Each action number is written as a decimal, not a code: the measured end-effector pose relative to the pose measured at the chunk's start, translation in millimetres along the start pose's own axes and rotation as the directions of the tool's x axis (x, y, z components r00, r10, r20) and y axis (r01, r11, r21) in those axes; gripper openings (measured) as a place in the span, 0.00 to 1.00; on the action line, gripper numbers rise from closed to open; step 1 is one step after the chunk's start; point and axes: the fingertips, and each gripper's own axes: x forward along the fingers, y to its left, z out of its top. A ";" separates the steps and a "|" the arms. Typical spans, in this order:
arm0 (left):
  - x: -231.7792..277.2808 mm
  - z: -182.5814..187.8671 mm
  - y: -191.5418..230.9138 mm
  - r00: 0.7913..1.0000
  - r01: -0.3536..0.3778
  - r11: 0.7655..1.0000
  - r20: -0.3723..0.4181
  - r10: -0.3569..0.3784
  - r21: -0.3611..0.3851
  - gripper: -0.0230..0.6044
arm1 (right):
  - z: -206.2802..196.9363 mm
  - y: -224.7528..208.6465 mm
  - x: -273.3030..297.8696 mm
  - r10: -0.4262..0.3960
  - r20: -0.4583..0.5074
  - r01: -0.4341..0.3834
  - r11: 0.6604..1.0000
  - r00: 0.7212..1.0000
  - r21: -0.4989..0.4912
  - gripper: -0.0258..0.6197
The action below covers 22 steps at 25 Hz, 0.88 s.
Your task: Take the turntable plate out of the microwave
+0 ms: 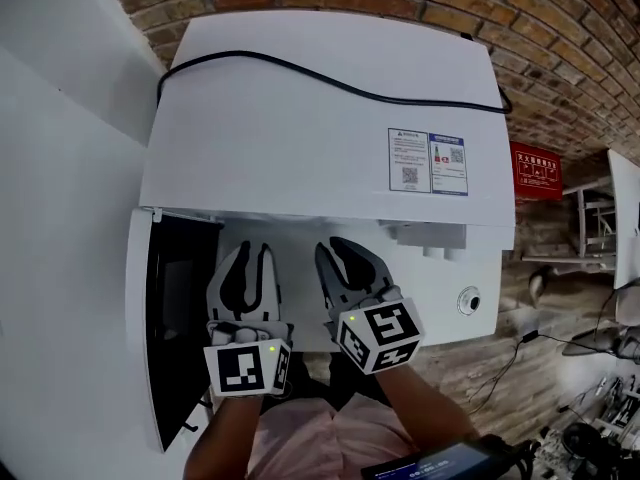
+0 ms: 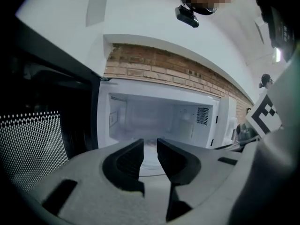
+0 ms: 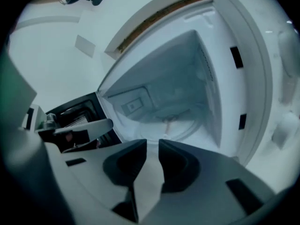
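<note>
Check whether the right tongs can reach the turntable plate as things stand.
Likely yes: the door stands open, and nothing shows between the open right tongs and the turntable plate.

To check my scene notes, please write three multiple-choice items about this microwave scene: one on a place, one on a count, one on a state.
1. Where is the turntable plate? A) inside the microwave B) on top of it C) between the left fingers
2. How many stickers are on its top? A) one B) two C) four
3. The door is: A) shut B) removed C) open
Answers: 1 A, it lies on the cavity floor; 2 B, two sit side by side; 3 C, it stands swung out at the left.
</note>
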 end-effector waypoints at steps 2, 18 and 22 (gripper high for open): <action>3.3 -7.9 0.6 1.000 0.008 1.000 -0.011 -0.008 -0.009 0.19 | -14.5 -4.8 6.2 -0.009 -0.024 0.010 0.999 1.000 0.034 0.17; 6.2 -8.4 2.9 0.998 0.047 0.999 -0.034 -0.047 -0.007 0.19 | -43.6 -8.8 48.3 0.037 -0.093 0.004 0.913 0.995 0.407 0.21; 6.2 -5.6 2.9 0.998 0.052 0.999 -0.033 -0.052 -0.006 0.19 | -44.4 -8.3 56.4 0.068 -0.079 -0.020 0.869 0.995 0.494 0.26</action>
